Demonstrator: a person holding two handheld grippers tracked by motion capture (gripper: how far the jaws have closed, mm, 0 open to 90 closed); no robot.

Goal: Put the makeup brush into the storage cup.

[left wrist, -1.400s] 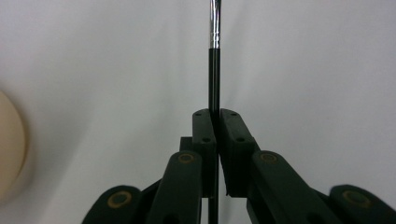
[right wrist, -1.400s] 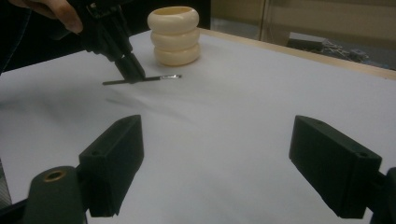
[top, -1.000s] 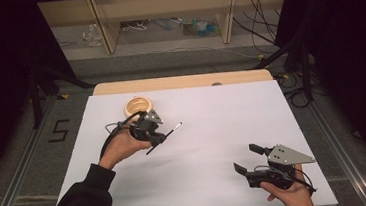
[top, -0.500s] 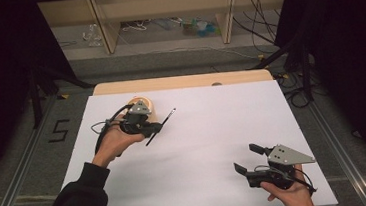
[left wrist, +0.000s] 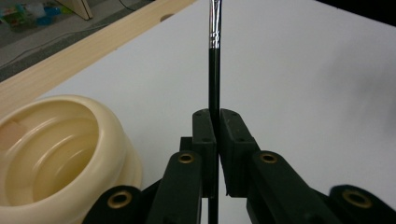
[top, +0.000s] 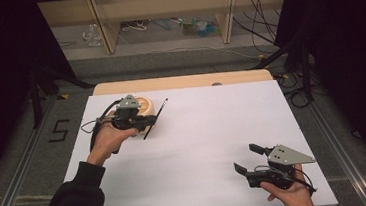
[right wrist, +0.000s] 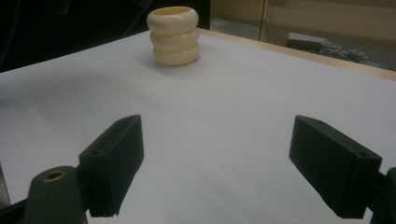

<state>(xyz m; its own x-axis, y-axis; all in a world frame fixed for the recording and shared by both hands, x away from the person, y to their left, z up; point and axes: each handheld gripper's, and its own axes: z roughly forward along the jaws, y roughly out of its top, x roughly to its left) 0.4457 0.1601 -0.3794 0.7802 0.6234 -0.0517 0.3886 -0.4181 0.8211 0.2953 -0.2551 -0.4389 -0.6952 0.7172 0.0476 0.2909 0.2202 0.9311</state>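
White sheeting is covering the worktop [top: 195, 152], with a bare wooden strip running along its far edge and dark curtains hanging at both sides. From the high view, the left tool [top: 148, 121] is hovering at the far left of the worktop, just beside a cream pot [top: 143, 105] that its body is partly hiding. The left gripper view is giving what that angle is not: the jaws are clenched on a thin black paintbrush [left wrist: 214, 70], its shaft running straight up between them to a silver ferrule (the bristles are passing out of the top edge), and the pot's open mouth is sitting just to the left, showing stepped rings inside. The right gripper view is showing the pot [right wrist: 173, 36] from the side, upright, cream-coloured, shaped like three stacked rounded rings, standing near the far edge. The right tool [top: 250, 160] is sitting released at the near right, jaws spread wide apart over bare sheeting, well apart from the pot.
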